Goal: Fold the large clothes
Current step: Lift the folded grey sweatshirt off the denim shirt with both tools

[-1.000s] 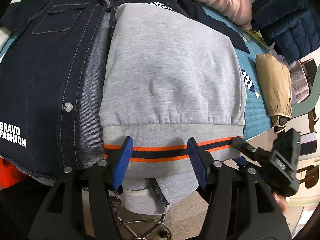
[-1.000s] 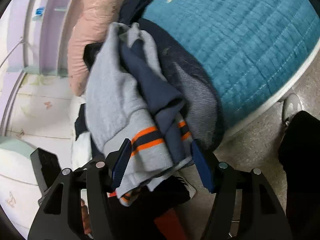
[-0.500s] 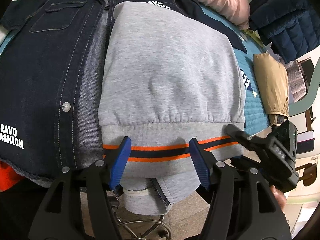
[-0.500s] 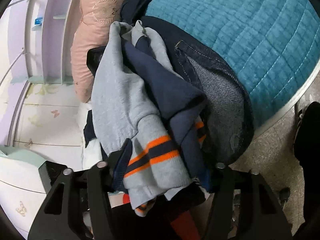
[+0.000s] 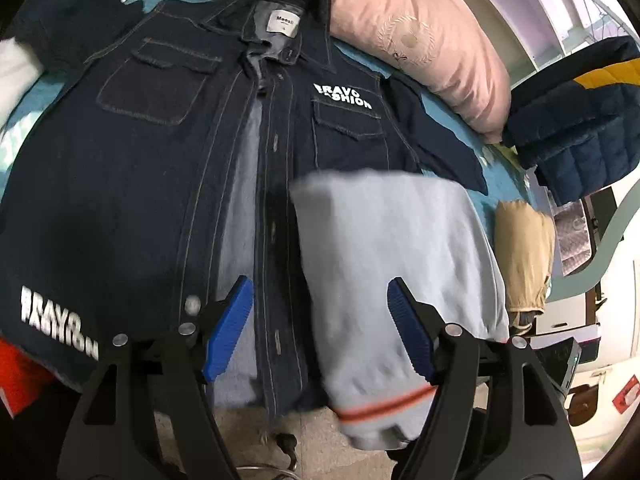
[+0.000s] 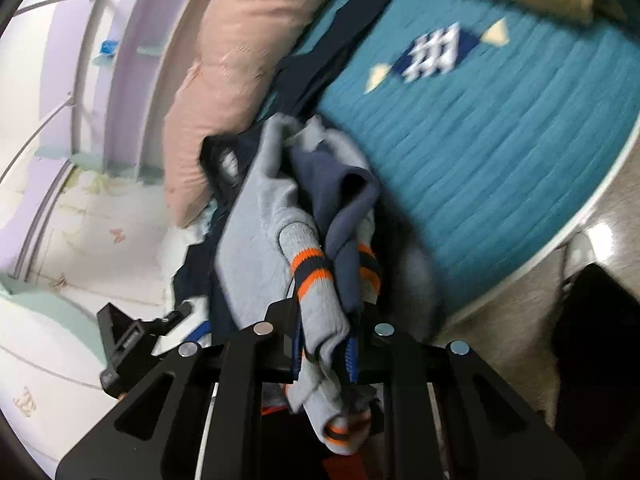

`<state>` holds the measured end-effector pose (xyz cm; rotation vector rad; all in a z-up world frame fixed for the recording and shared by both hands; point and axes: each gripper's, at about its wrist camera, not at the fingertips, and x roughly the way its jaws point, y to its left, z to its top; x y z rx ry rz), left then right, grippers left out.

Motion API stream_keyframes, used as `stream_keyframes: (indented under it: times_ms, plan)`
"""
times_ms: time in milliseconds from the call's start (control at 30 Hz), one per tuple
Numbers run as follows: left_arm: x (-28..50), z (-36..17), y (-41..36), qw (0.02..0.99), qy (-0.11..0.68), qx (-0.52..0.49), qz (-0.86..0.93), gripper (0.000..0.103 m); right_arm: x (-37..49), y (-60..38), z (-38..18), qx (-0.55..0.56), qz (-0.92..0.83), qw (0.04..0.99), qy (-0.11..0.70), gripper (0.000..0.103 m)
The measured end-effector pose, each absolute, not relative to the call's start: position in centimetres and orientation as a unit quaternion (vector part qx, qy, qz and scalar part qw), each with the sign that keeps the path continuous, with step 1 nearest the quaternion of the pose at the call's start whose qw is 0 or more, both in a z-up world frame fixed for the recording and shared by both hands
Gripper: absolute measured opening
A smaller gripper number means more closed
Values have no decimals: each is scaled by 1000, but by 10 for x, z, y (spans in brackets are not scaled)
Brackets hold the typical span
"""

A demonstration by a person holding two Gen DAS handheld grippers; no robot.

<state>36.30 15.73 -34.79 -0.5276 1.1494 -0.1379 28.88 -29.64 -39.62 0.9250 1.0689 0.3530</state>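
A folded grey sweatshirt (image 5: 392,264) with an orange and navy striped hem lies over the right half of a dark denim jacket (image 5: 132,184) spread on the bed. My left gripper (image 5: 320,326) is open and empty above the jacket's front, its right finger over the sweatshirt. My right gripper (image 6: 324,356) is shut on the sweatshirt's striped hem (image 6: 316,280), and the bunched grey and navy cloth hangs from it, lifted at the bed's edge.
A pink pillow (image 5: 420,36) lies at the head of the teal quilt (image 6: 500,128). A navy puffer jacket (image 5: 580,128) and a folded tan garment (image 5: 524,256) sit to the right. The floor (image 6: 500,320) lies below the bed's edge.
My right gripper has shut on the sweatshirt's striped hem and pulled it toward the right. My left gripper has drawn back and risen, so the whole denim jacket now shows.
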Motion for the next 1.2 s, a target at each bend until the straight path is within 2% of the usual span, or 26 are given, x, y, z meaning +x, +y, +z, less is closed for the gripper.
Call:
stream_keyframes:
  times_ms: [200,300,400,667,833,1133,1200]
  plan:
    - [398,-361,138,799,553,-223,-77,71,303,-321,-408,395,137,755,505,15]
    - [424,-355,121,810,548,-184,-97,77,307,-328,-410,397,133,756,503,15]
    - [454,-362,111,802,562,-174,-106,77,315,-340,-415,399,124,757,502,15]
    - [503,-406,74,726,638,-199,-164,77,352,-360,-415,371,107,768,511,15]
    - [508,-425,67,699,653,-230,-177,77,368,-370,-424,376,104,756,526,15]
    - [500,-438,69,635,643,-353,-241,78,391,-378,-427,374,84,749,541,16]
    - [500,-440,61,635,648,-340,-247,78,391,-377,-427,370,81,748,545,16]
